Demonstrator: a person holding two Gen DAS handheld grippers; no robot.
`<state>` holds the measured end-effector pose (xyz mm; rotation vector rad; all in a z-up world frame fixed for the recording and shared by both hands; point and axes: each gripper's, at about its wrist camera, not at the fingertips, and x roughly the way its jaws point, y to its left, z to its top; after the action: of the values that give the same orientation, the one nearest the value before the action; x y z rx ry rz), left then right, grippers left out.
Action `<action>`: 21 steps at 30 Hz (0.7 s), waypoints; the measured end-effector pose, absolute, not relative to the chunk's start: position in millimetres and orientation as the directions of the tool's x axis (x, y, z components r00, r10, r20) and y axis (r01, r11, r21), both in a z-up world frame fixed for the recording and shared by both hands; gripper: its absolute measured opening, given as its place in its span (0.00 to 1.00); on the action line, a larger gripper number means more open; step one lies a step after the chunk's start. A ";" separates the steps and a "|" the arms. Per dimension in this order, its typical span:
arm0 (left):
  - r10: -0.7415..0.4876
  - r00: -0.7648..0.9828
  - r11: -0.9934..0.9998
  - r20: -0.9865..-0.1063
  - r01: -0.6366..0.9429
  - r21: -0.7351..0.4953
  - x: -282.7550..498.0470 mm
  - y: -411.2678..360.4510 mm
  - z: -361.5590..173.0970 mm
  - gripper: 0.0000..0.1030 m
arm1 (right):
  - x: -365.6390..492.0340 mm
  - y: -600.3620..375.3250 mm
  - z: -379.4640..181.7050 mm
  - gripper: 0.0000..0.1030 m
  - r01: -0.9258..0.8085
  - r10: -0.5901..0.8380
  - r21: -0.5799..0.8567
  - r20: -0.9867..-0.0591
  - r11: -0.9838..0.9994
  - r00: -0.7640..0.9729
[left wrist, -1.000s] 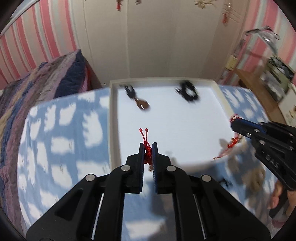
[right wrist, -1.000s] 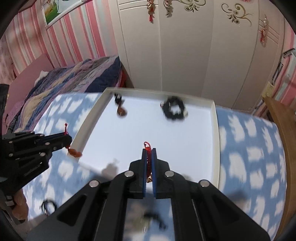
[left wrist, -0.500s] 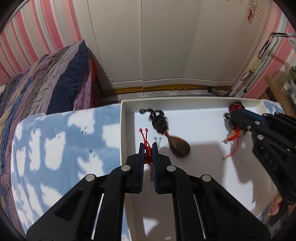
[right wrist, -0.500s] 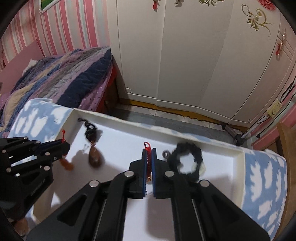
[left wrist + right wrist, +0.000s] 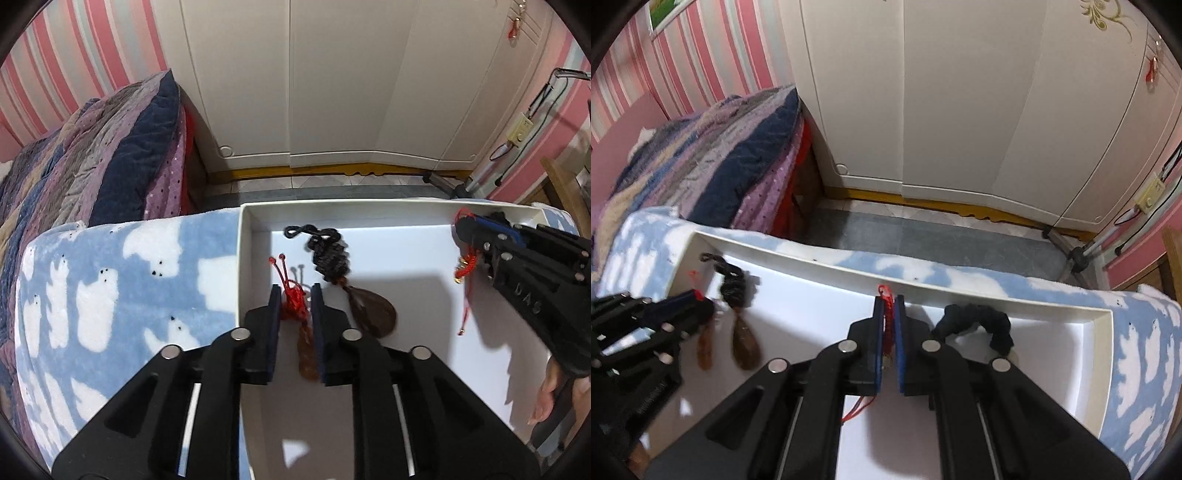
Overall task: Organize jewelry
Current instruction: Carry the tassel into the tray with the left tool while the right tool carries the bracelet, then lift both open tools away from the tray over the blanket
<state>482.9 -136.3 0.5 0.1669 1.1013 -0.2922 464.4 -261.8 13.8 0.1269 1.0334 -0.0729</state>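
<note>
A white tray (image 5: 255, 212) lies on a blue cloud-print blanket (image 5: 110, 280). My left gripper (image 5: 294, 295) is shut on a red cord pendant (image 5: 293, 301) with a brown drop hanging below, over the tray's far left corner. A black cord pendant (image 5: 330, 254) with a brown drop lies in the tray just right of it. My right gripper (image 5: 889, 308) is shut on a red cord charm (image 5: 886, 314) over the tray's far middle; it also shows in the left wrist view (image 5: 461, 229). A black bracelet (image 5: 975, 321) lies in the tray to its right.
A white wardrobe (image 5: 332, 74) stands beyond the tray across a strip of grey floor. A purple and navy quilt (image 5: 92, 155) lies on the bed at the left. A wooden desk edge (image 5: 1172, 251) is at the right.
Both grippers have moved forward over the tray toward its far rim, each still holding its red cord piece. The left one's jaws look slightly wider apart.
</note>
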 end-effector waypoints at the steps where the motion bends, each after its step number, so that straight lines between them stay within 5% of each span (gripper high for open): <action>1: -0.152 0.428 0.948 -0.891 0.318 -0.009 478.6 -137.5 4.9 0.29 | 460.6 -264.7 20.4 0.10 0.123 0.010 0.086 -0.856 0.989 0.517; 2: -0.156 0.439 0.948 -0.885 0.319 -0.009 474.0 -137.9 10.0 0.40 | 457.4 -266.6 25.8 0.18 0.125 0.013 0.092 -0.851 0.988 0.526; 3: -0.161 0.448 0.947 -0.879 0.320 -0.010 470.0 -138.0 15.4 0.44 | 451.9 -269.1 33.9 0.45 0.125 0.015 0.098 -0.842 0.987 0.539; 4: -0.165 0.456 0.947 -0.875 0.320 -0.012 466.8 -137.4 20.6 0.51 | 448.6 -271.2 39.1 0.60 0.125 0.013 0.098 -0.835 0.987 0.550; 9: -0.180 0.480 0.947 -0.859 0.321 -0.019 444.4 -125.1 50.6 0.61 | 420.2 -286.8 70.9 0.60 0.147 -0.012 0.092 -0.807 0.985 0.590; 11: -0.190 0.499 0.949 -0.845 0.313 -0.029 428.6 -112.0 65.4 0.75 | 402.2 -292.4 81.9 0.62 0.156 -0.024 0.088 -0.796 0.984 0.604; 14: -0.175 0.566 0.960 -0.805 0.281 -0.012 394.9 -86.8 87.0 0.94 | 363.6 -300.8 101.2 0.80 0.186 -0.082 0.048 -0.773 0.981 0.629; 21: -0.186 0.595 0.956 -0.782 0.293 -0.004 325.4 -46.0 113.1 0.97 | 269.0 -324.7 134.6 0.94 0.274 -0.201 -0.020 -0.729 0.962 0.655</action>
<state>325.4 -46.0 113.1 0.1294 0.8912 -0.2789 269.0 -324.7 134.6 0.0945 0.8138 -0.2696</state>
